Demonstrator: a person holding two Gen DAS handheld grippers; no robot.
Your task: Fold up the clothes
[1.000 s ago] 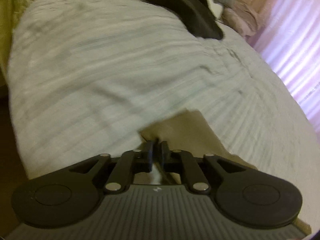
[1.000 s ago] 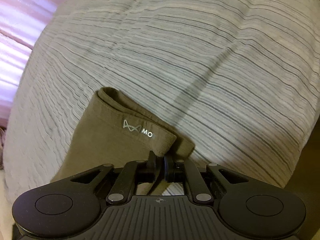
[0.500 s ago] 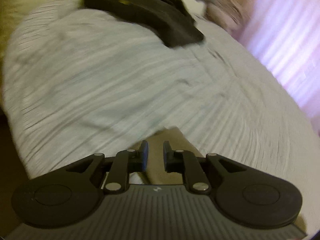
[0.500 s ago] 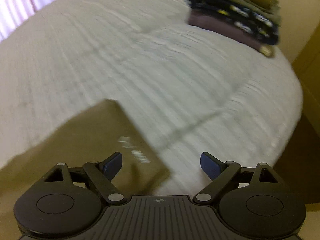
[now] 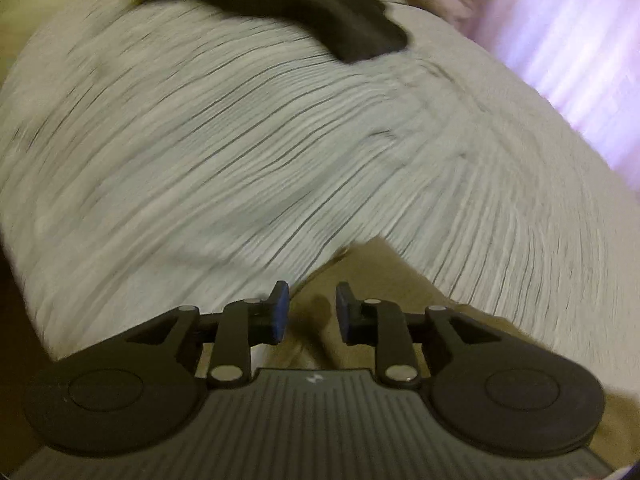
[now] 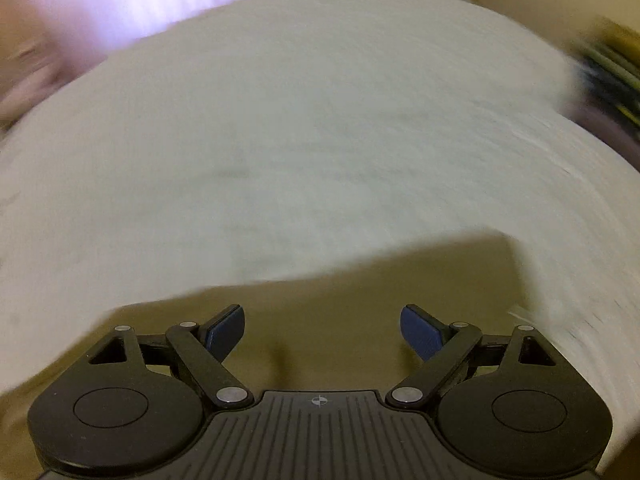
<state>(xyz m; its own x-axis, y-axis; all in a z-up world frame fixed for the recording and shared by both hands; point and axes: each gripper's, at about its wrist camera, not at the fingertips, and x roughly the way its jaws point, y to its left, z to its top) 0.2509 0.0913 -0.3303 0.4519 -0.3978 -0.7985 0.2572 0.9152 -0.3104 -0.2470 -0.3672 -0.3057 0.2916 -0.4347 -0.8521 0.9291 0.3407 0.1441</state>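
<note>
Left gripper [image 5: 308, 306]: its jaws are opening, a clear gap between the pads; the olive garment [image 5: 360, 280] lies beneath and between them, but neither pad presses on it.
Right gripper [image 6: 322, 332]: jaws spread as wide as they go, hanging over the same cloth with nothing pinched.
Olive garment [image 6: 360, 292]: flat on the bed close under both tools, already a squared-off panel with one straight far edge and a sharp corner showing in the right wrist view (that view is badly smeared, so any layers or creases cannot be told).
Bedspread [image 5: 240, 152]: pale with thin dark stripes, bare across the middle beyond the garment.
Dark garment [image 5: 288, 4]: crumpled at the far end of the bed in the left wrist view, well apart from the olive piece.
Folded stack [image 6: 608, 84]: a blurred pile at the far right edge of the bed in the right wrist view.
Step in hand: the release, it seems; both tools are letting go of a piece that looks finished.
Next move: probably a fresh low pinch on the folded panel's edges to carry it whole to the stack, or else a reach for the dark garment; either calls for jaws closing squarely on cloth without dragging the fold open.
</note>
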